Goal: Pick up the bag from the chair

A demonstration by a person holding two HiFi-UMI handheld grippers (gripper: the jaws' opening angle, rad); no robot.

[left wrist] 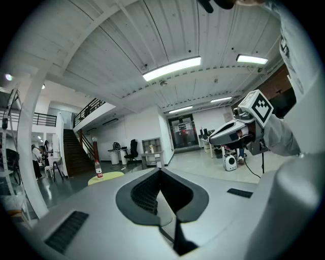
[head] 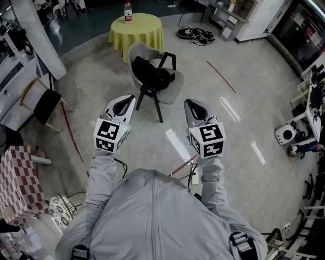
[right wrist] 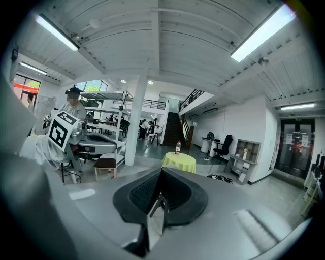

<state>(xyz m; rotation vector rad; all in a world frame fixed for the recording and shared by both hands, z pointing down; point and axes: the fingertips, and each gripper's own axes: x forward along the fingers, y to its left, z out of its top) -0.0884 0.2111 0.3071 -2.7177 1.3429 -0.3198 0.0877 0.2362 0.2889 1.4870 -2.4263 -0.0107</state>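
Bag (head: 151,75) lies on chair (head: 175,84) seat, ahead, well apart from my grippers. Left gripper (head: 126,103) clenched, empty. Right gripper (head: 192,107) clenched, empty. Both point toward chair, I judge as approach carry. Jaws need parting before any grasp.

L gripper (head: 128,100), R gripper (head: 189,105): jaws together.

Polished grey floor (head: 244,91); yellow-clothed round table (head: 136,31), bottle (head: 128,11) on top; ceiling strip lights (left wrist: 171,68).
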